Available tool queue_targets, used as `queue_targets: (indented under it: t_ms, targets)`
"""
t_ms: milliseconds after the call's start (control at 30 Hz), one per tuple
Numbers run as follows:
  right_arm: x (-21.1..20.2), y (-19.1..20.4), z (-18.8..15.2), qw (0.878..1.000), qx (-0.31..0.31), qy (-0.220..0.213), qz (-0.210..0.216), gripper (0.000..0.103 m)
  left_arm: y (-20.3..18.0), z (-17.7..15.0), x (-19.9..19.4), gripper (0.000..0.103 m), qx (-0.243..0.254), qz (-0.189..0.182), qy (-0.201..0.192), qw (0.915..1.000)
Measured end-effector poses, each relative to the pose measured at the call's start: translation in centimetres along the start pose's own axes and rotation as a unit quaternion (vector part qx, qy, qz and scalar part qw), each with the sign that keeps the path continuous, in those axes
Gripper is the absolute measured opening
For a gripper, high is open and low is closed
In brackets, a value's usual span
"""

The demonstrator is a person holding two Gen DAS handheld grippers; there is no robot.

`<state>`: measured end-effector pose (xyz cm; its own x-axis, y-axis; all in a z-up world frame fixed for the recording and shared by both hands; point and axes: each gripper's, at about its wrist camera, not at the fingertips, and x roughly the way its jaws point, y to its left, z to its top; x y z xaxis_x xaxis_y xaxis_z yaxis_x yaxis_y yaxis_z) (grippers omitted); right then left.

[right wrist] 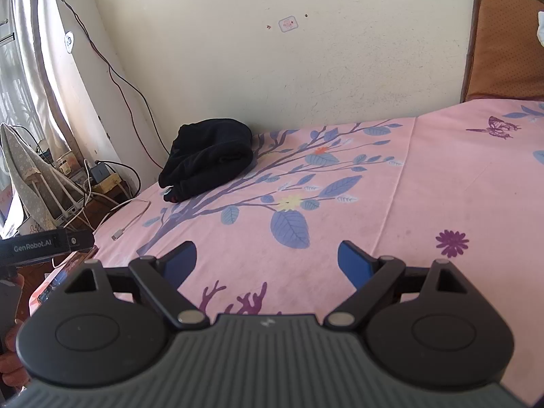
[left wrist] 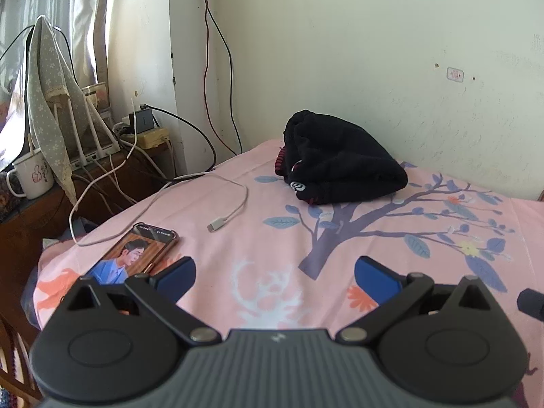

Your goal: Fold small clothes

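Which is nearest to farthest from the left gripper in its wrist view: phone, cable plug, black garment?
From the left gripper:
1. Phone, just ahead on its left, by the left finger.
2. Cable plug, ahead, slightly left, mid-bed.
3. Black garment, farthest, ahead-right near the wall.

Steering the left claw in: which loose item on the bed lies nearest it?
The phone, flat just beyond the left claw. The white cable plug lies farther, the black garment farthest, near the wall.

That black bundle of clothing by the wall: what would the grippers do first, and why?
Probably reach forward to the black garment. Left gripper and right gripper both hang open and empty over the pink sheet, well short of it.
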<state>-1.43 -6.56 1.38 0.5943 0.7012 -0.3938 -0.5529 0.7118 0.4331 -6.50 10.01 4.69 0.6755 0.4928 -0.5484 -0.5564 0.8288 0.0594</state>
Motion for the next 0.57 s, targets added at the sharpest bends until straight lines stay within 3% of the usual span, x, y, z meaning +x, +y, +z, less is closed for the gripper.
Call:
queue_targets:
  t_ms: [200,433,567]
  targets:
    - [0.0,0.0,0.0,1.000,0.000,0.000,0.000,0.092,-0.5,-0.1,0.1,0.103,0.016,0.004,0.004,0.9999]
    - [0.0,0.0,0.0,1.000,0.000,0.000,0.000,0.092,-1.1,-0.4,0.6,0.103,0.027,-0.028,0.026,0.9989]
    - [0.0,0.0,0.0,1.000,0.000,-0.001,-0.001,0.093,-1.4,-0.4,0.3,0.103,0.034,-0.027,0.017,0.9989]
